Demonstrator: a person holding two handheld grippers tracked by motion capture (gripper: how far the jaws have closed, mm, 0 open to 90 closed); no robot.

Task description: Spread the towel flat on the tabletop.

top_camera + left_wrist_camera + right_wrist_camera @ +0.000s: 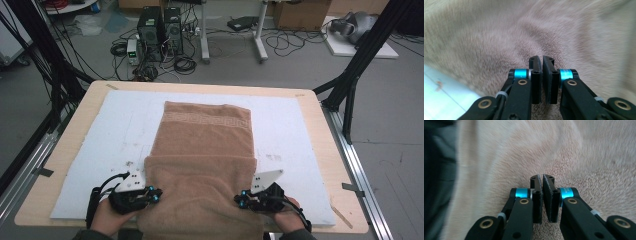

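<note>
Tan terry cloth, a towel (202, 165), is spread lengthwise down the middle of a pale blue mat (100, 150) on the wooden table (310, 107). Its near portion is doubled over, and a raised fold edge is seen across the cloth about halfway along. The patterned border lies at the far end.

The left gripper (152, 194) is set at the near left edge of the towel and the right gripper (243, 200) at the near right edge. In each gripper view the jaws are seen drawn nearly together against the pile, with only a thin slit between them. Whether a layer of cloth is pinched there cannot be told.

The step in hand is judged to be a fold of the near end toward the far end. For a clean result, both corners should be caught fully, lifted level with each other, and carried forward together, so that the side edges are kept aligned and no slack is bunched in the middle.
</note>
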